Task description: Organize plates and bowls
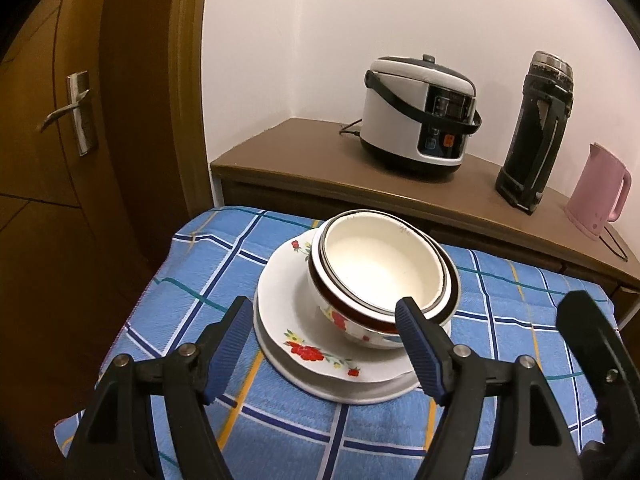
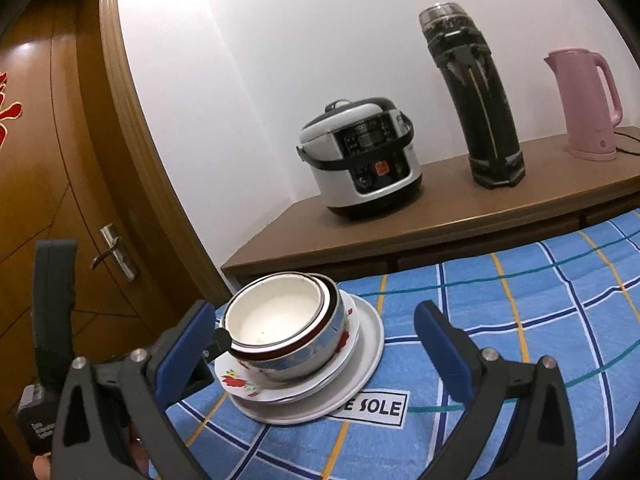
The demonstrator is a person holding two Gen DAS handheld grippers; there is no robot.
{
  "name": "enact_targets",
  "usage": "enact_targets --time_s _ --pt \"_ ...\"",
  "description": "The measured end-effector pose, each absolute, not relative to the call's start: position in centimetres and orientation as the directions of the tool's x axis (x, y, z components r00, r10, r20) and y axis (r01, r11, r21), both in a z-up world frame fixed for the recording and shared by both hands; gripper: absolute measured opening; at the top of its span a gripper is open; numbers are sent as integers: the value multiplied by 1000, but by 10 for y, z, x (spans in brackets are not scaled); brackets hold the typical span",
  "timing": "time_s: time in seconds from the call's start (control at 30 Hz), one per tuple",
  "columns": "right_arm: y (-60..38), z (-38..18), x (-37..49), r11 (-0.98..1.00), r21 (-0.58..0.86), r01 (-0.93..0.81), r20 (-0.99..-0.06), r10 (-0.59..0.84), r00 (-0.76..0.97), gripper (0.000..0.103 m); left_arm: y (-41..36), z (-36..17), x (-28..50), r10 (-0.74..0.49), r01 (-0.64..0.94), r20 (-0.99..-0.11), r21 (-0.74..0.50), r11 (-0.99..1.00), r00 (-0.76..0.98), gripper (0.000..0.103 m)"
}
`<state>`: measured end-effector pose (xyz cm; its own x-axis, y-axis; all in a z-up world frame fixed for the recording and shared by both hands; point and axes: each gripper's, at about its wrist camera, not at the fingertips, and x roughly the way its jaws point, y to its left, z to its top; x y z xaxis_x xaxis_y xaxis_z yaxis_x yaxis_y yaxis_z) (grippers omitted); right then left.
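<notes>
Nested bowls (image 1: 380, 268) stand on a flowered plate (image 1: 308, 350), which rests on a plain white plate (image 1: 360, 394). The inner bowl is white; the outer one (image 1: 340, 316) has a brown rim and flowers. My left gripper (image 1: 323, 302) is open just in front of the stack, its right fingertip (image 1: 404, 304) by the bowl rim and its left pad apart from it. In the right wrist view the same bowls (image 2: 276, 316) and plates (image 2: 368, 344) lie ahead of my open right gripper (image 2: 314, 308), with no pad pressing on them.
A blue checked cloth (image 1: 200, 264) covers the table, whose left edge drops off near a wooden door (image 1: 76, 112). Behind it a brown cabinet top (image 1: 304, 148) carries a rice cooker (image 1: 416, 112), a black flask (image 1: 536, 132) and a pink kettle (image 1: 600, 192).
</notes>
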<state>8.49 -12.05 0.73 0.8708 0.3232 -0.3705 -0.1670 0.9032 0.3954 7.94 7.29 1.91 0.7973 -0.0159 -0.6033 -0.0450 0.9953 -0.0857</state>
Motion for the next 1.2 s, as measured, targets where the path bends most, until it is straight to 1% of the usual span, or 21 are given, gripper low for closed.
enact_targets --time_s 0.1,0.23,0.53,0.6,0.67,0.8,0.9,1.03,1.2 --pt "-121 13 78 904 390 -174 -360 323 875 102 72 22 71 -7 -52 -589 -83 995 808 76" --pt "-120 20 67 906 383 -182 -344 323 882 103 68 29 59 28 -63 -562 -43 997 827 76" --pt "-119 39 38 909 369 -195 -309 318 896 103 64 45 31 40 -63 -509 -28 998 860 76" --pt "-119 44 30 912 360 -195 -296 310 903 103 63 48 25 44 -63 -497 -22 998 867 77" --pt "-118 49 21 916 351 -194 -287 303 909 103 62 51 17 45 -63 -487 -20 998 872 82" --pt "-120 54 10 912 359 -197 -273 305 912 103 59 59 3 51 -60 -459 -5 998 887 84" --pt "-121 58 3 912 361 -197 -267 303 915 103 58 62 -2 53 -60 -460 0 998 887 86" --pt "-123 62 -3 911 359 -200 -258 303 917 103 60 63 -8 51 -69 -461 -22 997 886 88" --pt "-123 63 -9 911 357 -205 -254 306 917 103 58 65 -12 65 -81 -455 -15 997 888 88"
